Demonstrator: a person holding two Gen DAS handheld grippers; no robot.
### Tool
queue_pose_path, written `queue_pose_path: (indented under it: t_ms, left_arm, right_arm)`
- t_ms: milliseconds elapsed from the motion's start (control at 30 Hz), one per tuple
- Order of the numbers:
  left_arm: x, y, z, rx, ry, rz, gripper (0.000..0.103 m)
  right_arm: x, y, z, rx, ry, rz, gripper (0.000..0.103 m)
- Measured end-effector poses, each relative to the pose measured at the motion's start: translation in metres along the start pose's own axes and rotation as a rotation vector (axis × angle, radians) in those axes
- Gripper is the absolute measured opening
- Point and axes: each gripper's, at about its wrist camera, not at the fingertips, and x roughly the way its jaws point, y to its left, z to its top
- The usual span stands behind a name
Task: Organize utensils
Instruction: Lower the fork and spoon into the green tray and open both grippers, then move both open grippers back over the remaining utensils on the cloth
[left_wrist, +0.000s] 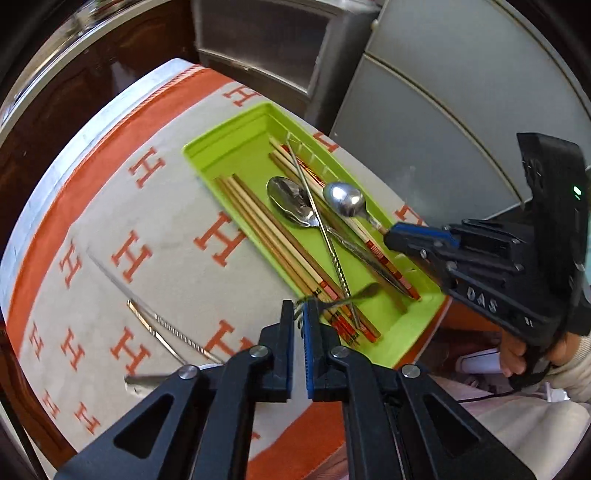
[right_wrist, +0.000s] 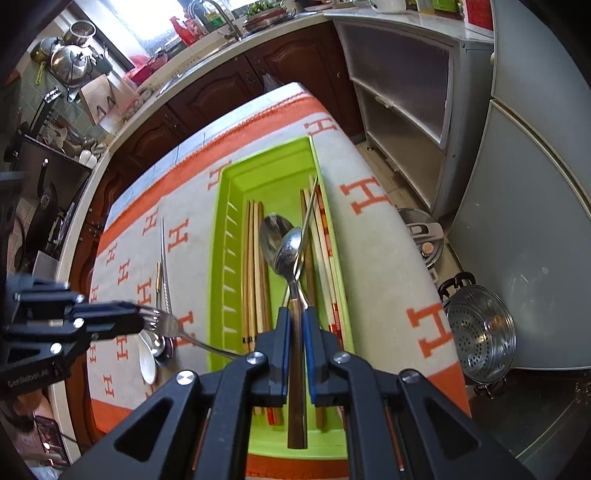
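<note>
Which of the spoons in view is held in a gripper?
The wooden-handled spoon, clamped by the right gripper above the green tray; the larger spoon lies loose inside it.

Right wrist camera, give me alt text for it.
The right gripper holds a wooden-handled spoon over a green tray of chopsticks and another spoon. At left, the left gripper holds a fork by its tines.
</note>
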Motion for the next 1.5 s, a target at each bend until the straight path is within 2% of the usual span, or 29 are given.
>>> queue_pose_path:
  t_ms: [33,100,133,200,233,333,433,633,1033,1233,1500]
  left_arm:
    - [0.006,0.0,0.006,0.007,0.002,0.016,0.008]
    - [0.013,0.0,0.018,0.011,-0.01,0.043,0.027]
    - [0.016,0.001,0.022,0.001,-0.023,0.053,0.031]
    - [0.015,0.003,0.029,-0.038,-0.065,0.061,0.049]
    - [0.015,0.005,0.031,-0.06,-0.086,0.055,0.051]
    - [0.013,0.013,0.034,-0.123,-0.127,0.045,0.051]
    - [0.01,0.024,0.029,-0.201,-0.158,0.038,0.051]
    - [0.0,0.037,0.002,-0.278,-0.197,0.041,0.051]
    - [0.0,0.046,-0.067,-0.385,-0.16,0.055,0.051]
    - [-0.003,0.054,-0.101,-0.481,-0.168,0.061,0.051]
    - [-0.01,0.075,-0.157,-0.648,-0.191,0.094,0.058]
  right_arm:
    - [0.002,-0.001,-0.002,-0.002,0.008,0.002,0.007]
    - [0.006,-0.002,-0.005,-0.014,0.021,0.002,0.007]
    - [0.007,-0.001,-0.006,-0.024,0.023,0.0,0.007]
    - [0.01,0.0,-0.006,-0.038,0.022,-0.003,0.007]
    - [0.011,0.0,-0.005,-0.04,0.019,0.0,0.007]
    - [0.016,0.001,-0.002,-0.052,0.021,-0.008,0.008]
    - [0.026,0.002,-0.001,-0.069,0.06,-0.028,0.008]
    - [0.034,0.004,-0.004,-0.082,0.112,-0.019,0.009]
    - [0.034,0.022,-0.011,-0.12,0.139,0.005,0.009]
    - [0.032,0.032,-0.015,-0.14,0.144,0.007,0.009]
    - [0.028,0.048,-0.019,-0.166,0.135,0.034,0.009]
